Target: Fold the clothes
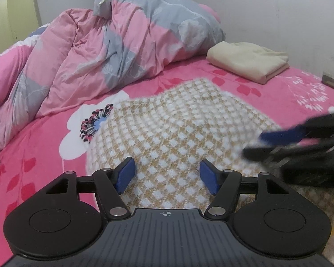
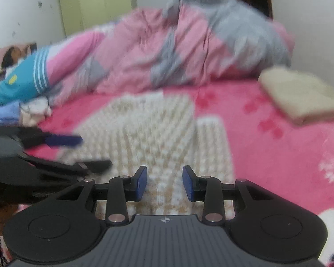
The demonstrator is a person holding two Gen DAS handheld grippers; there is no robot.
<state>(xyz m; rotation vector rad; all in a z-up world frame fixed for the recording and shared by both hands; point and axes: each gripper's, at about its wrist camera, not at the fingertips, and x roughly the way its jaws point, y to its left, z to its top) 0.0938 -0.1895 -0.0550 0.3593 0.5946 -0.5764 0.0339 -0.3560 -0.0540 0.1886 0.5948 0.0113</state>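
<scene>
two grippers low over the bed: left gripper (image 1: 167, 173) jaws wide apart, nothing between the pads; right gripper (image 2: 164, 183) jaws apart but narrower, also empty. both hang above the checked tan-and-white sweater (image 1: 178, 120), which lies flat on the pink floral sheet (image 1: 44, 138) near the bed's front edge. beyond it, toward the far right corner, a folded cream garment (image 1: 247, 61). along the far side, a heaped pink-and-grey duvet (image 1: 122, 44).

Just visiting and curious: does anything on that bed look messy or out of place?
Yes: the pink and grey quilt lies bunched in a heap at the back, unlike the neatly folded cream cloth beside it.
</scene>
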